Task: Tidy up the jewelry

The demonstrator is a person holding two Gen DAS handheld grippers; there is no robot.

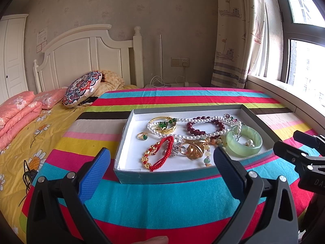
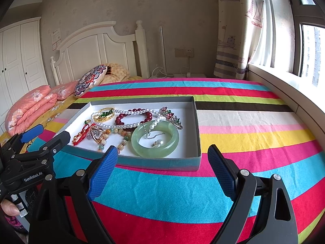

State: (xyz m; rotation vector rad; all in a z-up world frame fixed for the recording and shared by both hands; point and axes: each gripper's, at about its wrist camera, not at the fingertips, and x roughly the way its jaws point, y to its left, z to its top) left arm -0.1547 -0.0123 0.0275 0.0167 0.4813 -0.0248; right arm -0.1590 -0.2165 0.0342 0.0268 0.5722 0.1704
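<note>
Left wrist view: your jewelry lay tangled in the box (image 1: 130,174).
Both grippers, left (image 1: 161,160) and right (image 2: 162,158), hovered released; sorting needed careful single picks.

Beaded bracelet (image 1: 207,152) partly behind fingers (image 1: 225,162)

You held your left gripper (image 1: 161,162) level and pointing forward, its blue-padded fingers (image 1: 95,174) spread wide with nothing between them. Your right gripper (image 2: 162,162) sat just to its right, equally agape and empty, at about the same height. A fingertip (image 2: 9,209) showed at the near left edge, beside the left gripper's handle.
</note>
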